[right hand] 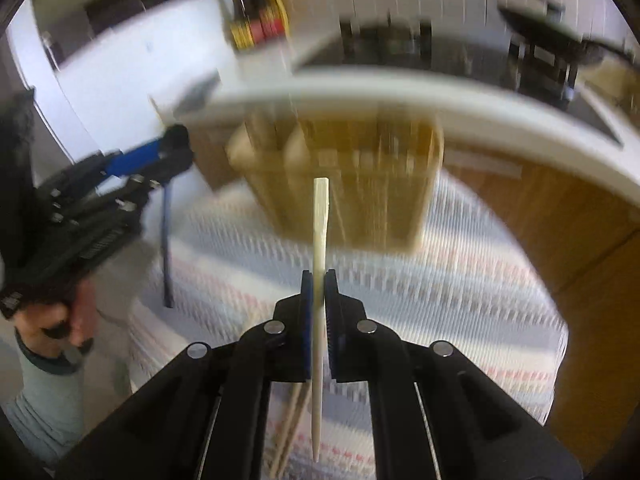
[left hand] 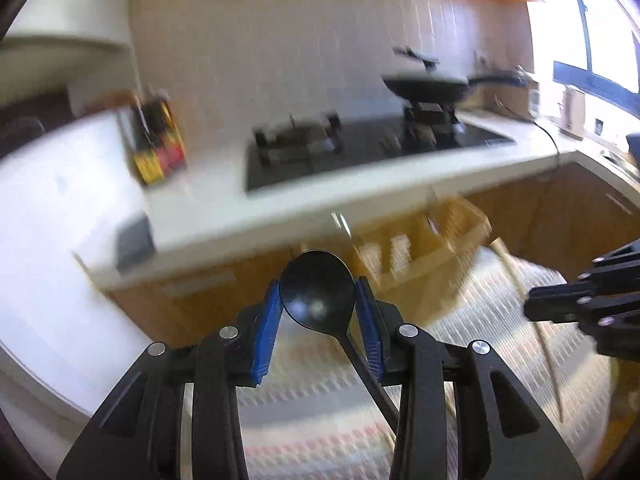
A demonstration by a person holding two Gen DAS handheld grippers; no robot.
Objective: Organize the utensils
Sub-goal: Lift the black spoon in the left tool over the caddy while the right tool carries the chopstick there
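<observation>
We note a white worktop (left hand: 360,184) with a smooth rounded edge, carrying a black glass hob (left hand: 360,148) and a dark round pan (left hand: 426,88). Below it lies a woven mat (right hand: 400,292) patterned in pale stripes, on which stands a slatted wooden organizer tray (right hand: 352,184); blur hides its contents. The left hand-held gripper (left hand: 318,300) is partly closed, its ribbed blue pads (left hand: 266,336) pinching a glossy black plastic spoon (left hand: 316,292) at the bowl. The right hand-held gripper (right hand: 319,280) is nearly shut upon a pale tapered chopstick (right hand: 320,240), held above the mat.
</observation>
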